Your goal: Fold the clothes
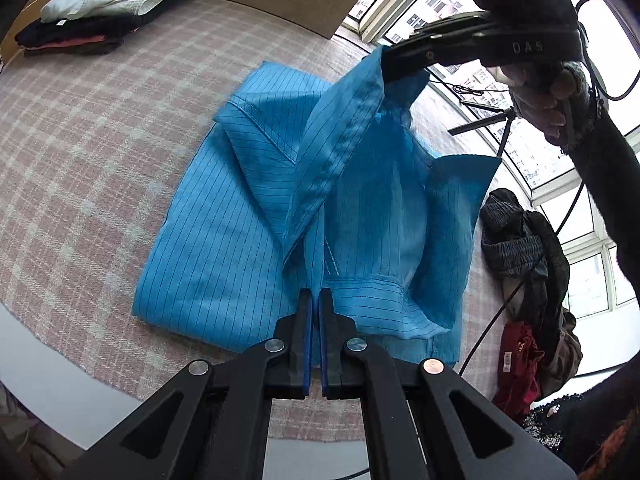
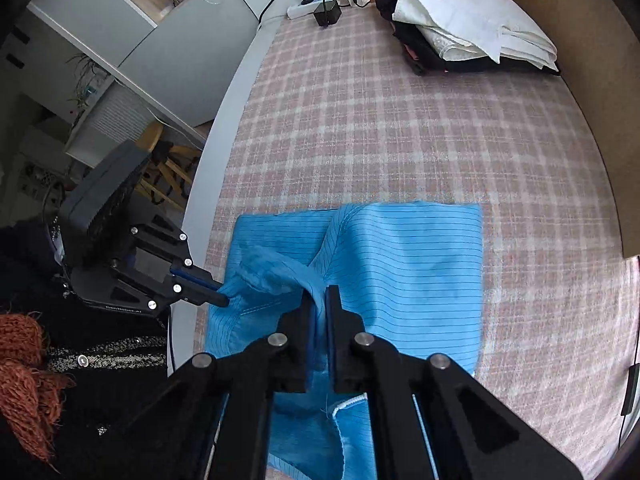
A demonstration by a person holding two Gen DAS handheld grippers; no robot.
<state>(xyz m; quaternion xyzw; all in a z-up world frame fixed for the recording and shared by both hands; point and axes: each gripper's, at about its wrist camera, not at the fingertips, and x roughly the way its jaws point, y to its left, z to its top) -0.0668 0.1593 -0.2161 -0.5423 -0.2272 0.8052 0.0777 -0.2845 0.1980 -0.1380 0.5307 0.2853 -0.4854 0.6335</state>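
Observation:
A blue pinstriped garment (image 1: 224,232) lies partly folded on the pink plaid table cover (image 1: 100,140). My left gripper (image 1: 316,296) is shut on the garment's near hem, the thin fabric pinched between its blue pads. In the left wrist view my right gripper (image 1: 390,64) holds a long seamed strip of the same garment raised above the table. In the right wrist view the right gripper (image 2: 320,296) is shut on a bunched fold of the blue garment (image 2: 420,260). The left gripper (image 2: 224,300) clamps the cloth just to its left.
A stack of folded clothes (image 1: 108,8), white on top of dark ones (image 2: 472,28), sits at the far end of the table. A heap of unfolded dark and red clothes (image 1: 528,264) lies by the window. A power strip (image 2: 308,6) with cables rests at the table's far corner.

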